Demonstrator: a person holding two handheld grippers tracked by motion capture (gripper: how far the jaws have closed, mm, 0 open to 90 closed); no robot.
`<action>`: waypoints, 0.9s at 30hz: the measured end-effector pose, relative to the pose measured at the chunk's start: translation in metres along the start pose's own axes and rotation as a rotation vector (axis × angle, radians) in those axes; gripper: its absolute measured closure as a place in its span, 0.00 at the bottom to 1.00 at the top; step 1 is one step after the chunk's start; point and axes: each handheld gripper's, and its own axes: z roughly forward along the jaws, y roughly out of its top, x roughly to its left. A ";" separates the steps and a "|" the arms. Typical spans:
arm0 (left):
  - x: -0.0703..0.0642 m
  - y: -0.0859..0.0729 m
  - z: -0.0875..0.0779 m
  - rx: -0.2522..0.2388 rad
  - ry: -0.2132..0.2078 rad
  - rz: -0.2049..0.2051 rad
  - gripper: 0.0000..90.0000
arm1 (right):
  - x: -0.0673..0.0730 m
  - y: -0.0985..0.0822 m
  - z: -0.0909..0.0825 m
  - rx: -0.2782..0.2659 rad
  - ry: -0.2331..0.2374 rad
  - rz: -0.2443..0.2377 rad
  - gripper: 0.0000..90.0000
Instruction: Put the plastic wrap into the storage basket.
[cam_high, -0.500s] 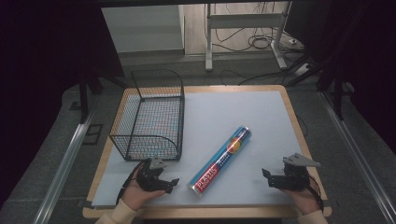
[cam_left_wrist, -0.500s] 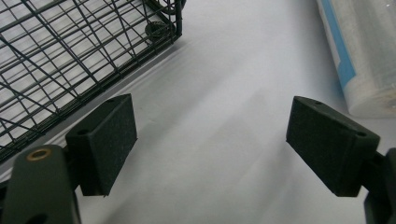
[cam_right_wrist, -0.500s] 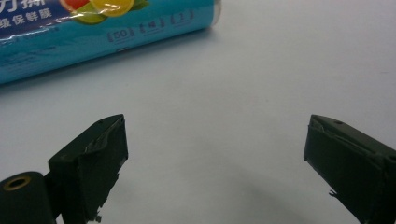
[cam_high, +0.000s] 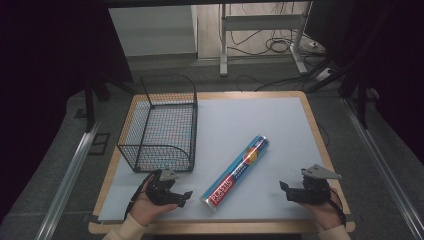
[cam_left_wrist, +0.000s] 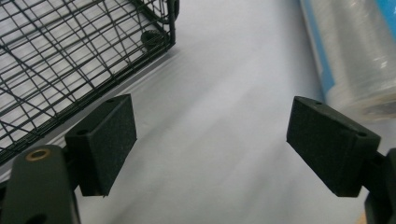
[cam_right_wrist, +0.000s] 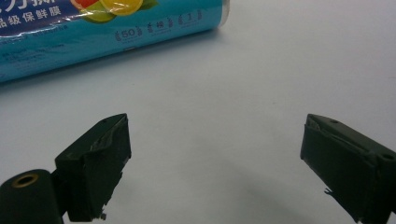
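On the table (cam_high: 280, 120) with pale blue top, a long blue roll of plastic wrap (cam_high: 236, 170) lies diagonally beside a black wire basket (cam_high: 161, 121). Left gripper (cam_high: 181, 197) and right gripper (cam_high: 285, 189) rest near it, fingers spread, holding nothing.

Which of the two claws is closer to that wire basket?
Left. The left claw sits just below the basket's near corner; the right claw is far across the mat, beyond the roll of plastic wrap.

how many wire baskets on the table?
1. The wire basket stands at the table's far left, beyond the left gripper. It looks empty; nothing seems hidden.
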 end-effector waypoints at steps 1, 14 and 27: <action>-0.002 0.001 -0.001 -0.002 -0.009 -0.010 0.18 | 0.000 0.000 0.000 0.000 0.002 0.000 0.10; -0.010 0.019 -0.021 -0.039 -0.027 -0.017 0.18 | 0.001 -0.001 0.001 0.012 0.042 -0.024 0.11; -0.012 0.026 -0.023 -0.007 -0.051 -0.007 0.18 | 0.001 -0.001 0.002 0.023 0.050 -0.027 0.12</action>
